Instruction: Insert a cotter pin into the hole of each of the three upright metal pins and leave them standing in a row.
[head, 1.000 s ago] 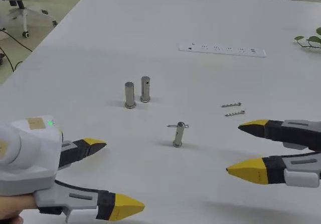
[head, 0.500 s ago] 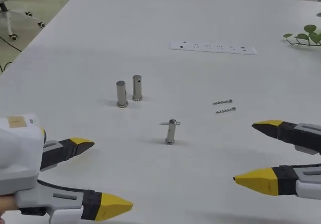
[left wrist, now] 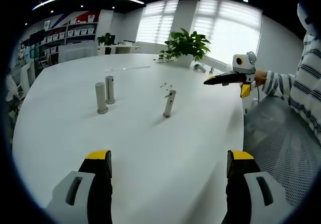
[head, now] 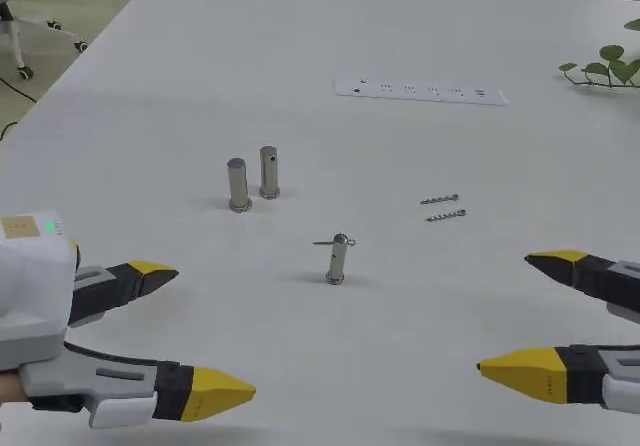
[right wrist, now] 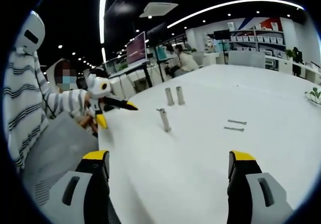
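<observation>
Jaws of my left hand-held gripper [head: 212, 332] and right hand-held gripper [head: 506, 313] stood wide and empty, ready to fetch two loose cotter pins [head: 441, 199] for two bare metal pins [head: 238, 183].

Your white table [head: 300, 46] has a power strip [head: 420, 91] at 12 o'clock and a plant [head: 610, 68] at 2. An office chair [head: 18, 28] stands at 10. Windows [left wrist: 200, 20] with blinds glow bright.

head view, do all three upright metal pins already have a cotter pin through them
No, only the nearest steel pin carries one; the two silver cotter pins lie loose on the white table.
</observation>
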